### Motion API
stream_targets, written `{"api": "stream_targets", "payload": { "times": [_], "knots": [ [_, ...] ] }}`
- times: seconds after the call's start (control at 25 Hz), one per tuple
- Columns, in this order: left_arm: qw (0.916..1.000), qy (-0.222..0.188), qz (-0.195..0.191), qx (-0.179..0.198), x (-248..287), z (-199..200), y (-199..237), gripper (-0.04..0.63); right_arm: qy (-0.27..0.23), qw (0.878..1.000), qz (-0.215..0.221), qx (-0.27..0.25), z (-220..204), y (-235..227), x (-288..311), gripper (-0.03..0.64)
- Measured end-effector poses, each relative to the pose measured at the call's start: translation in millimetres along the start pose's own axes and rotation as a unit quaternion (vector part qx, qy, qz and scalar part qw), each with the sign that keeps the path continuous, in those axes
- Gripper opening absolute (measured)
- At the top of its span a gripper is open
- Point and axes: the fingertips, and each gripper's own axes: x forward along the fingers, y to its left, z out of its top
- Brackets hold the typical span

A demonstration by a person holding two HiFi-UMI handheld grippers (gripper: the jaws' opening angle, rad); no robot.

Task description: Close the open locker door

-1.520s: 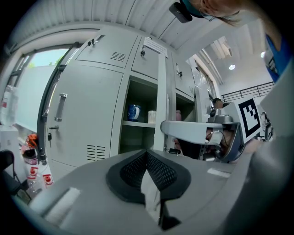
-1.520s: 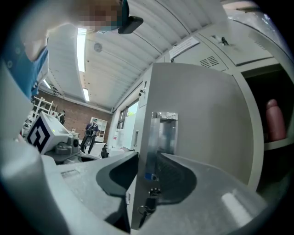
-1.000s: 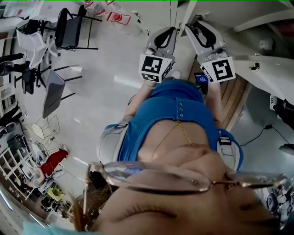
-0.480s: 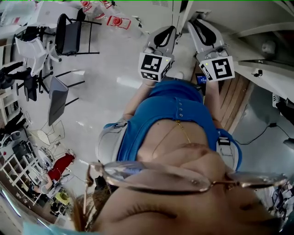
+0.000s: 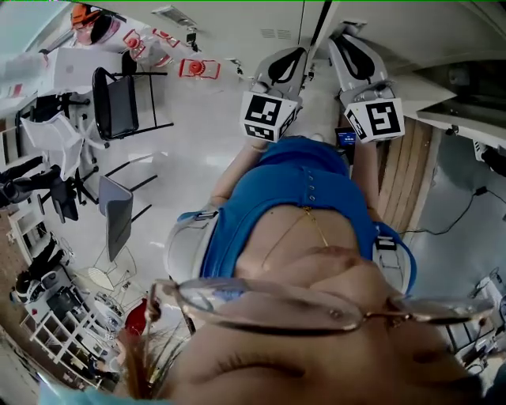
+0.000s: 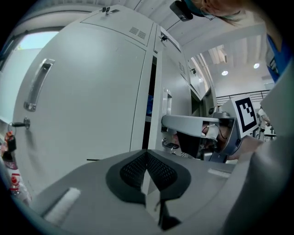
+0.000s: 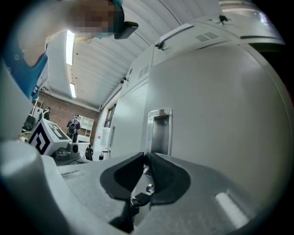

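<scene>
Grey lockers (image 5: 237,24) stand in front of me. In the right gripper view the open locker door (image 7: 216,101) fills the right side, its recessed metal handle (image 7: 159,131) just above my jaws. My right gripper (image 7: 146,156) is closing; only a thin slit shows between its pads, which look closed on the handle's lower edge. In the left gripper view my left gripper (image 6: 147,153) is shut with nothing in it and points at the dark gap (image 6: 151,101) beside that door. The head view shows the left gripper (image 5: 291,54) and right gripper (image 5: 346,35) side by side.
A closed locker door with a bar handle (image 6: 39,85) and a key (image 6: 20,124) is on the left. Black chairs (image 5: 118,99) and shelving (image 5: 63,332) stand behind me. A wooden strip (image 5: 407,170) and a cable (image 5: 443,225) lie on the floor at the right.
The head view has swung, so the chairs and floor have shifted right and downward in it. Both grippers stay at the lockers in nearly the same spots.
</scene>
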Motion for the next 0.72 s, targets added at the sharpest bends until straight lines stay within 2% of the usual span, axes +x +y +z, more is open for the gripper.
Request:
{"api": "stream_targets", "payload": {
  "times": [0.32, 0.72],
  "knots": [
    [0.9979, 0.006, -0.064, 0.004, 17, -1, 10, -0.003, 0.006, 0.998, -0.057, -0.010, -4, -12, 17, 0.046],
    [0.9939, 0.017, -0.109, 0.007, 20, -5, 16, -0.003, 0.020, 0.990, -0.130, -0.053, -6, -20, 29, 0.055]
  ]
}}
